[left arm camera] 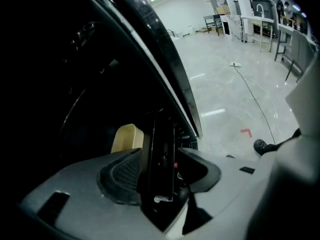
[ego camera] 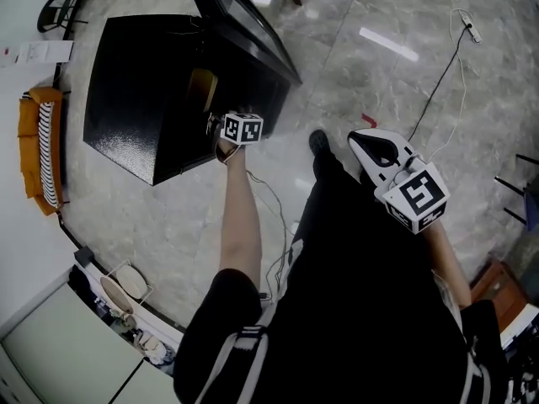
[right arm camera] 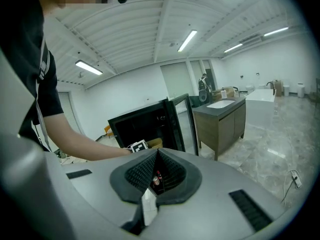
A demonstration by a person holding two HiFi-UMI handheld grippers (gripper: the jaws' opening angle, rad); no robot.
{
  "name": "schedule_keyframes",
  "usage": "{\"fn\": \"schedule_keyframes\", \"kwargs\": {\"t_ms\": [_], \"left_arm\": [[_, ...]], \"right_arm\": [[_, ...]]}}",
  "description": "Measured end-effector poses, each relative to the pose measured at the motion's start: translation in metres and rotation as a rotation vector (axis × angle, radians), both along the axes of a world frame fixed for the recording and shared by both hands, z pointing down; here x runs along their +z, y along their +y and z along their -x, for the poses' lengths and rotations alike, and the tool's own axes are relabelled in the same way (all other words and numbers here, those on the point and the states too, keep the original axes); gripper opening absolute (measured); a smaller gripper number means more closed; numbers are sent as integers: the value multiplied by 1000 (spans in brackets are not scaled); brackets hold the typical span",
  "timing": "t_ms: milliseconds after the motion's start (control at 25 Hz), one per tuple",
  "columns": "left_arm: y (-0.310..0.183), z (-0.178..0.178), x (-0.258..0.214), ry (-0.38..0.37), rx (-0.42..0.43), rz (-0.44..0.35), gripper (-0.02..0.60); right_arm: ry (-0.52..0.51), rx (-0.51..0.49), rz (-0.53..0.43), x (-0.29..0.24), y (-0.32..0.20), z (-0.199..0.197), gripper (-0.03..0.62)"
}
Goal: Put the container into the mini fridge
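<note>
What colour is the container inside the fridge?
The container is pale yellow, clearest in the left gripper view.

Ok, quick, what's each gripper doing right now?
Left gripper: open, empty; the container sits inside the fridge.
Right gripper: closed, empty.

Glossy grey marble floor (ego camera: pixel 337 66), orange sofa (ego camera: pixel 34 146) at nine o'clock, power strip (ego camera: pixel 473 32) at two o'clock, ceiling strip lights (right arm camera: pixel 187 40)

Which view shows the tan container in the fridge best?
The left gripper view: the container looks largest there, with only its lower part hidden. In the head view the container is a small tan patch in the mini fridge; the right gripper view shows it smaller still.
</note>
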State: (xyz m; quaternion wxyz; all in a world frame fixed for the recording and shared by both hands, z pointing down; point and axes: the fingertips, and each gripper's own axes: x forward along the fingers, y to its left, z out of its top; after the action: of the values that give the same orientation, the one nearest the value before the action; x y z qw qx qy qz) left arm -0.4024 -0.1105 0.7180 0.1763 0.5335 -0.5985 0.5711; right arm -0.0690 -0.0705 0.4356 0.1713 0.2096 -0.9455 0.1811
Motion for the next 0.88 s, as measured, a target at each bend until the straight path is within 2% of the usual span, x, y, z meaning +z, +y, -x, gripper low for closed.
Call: {"fn": "schedule_keyframes", "kwargs": {"t_ms": [280,480,680,880], "left_arm": [[32,-75,-34,-23,-9,-46,179],[61,-130,-54,-87,9,-45,120],[87,-182,-66,-115,6,-46,75],[99,-224,-85,-101,2,-72,46]], "right_arm": [[-57,-50,-10,-10,8,-49,18],[-92,-89,-8,-12,15,-85,18],[-108,-129,-9,-12,22,-114,18],[-115,-153,-1,-8,26,-134,18]]}}
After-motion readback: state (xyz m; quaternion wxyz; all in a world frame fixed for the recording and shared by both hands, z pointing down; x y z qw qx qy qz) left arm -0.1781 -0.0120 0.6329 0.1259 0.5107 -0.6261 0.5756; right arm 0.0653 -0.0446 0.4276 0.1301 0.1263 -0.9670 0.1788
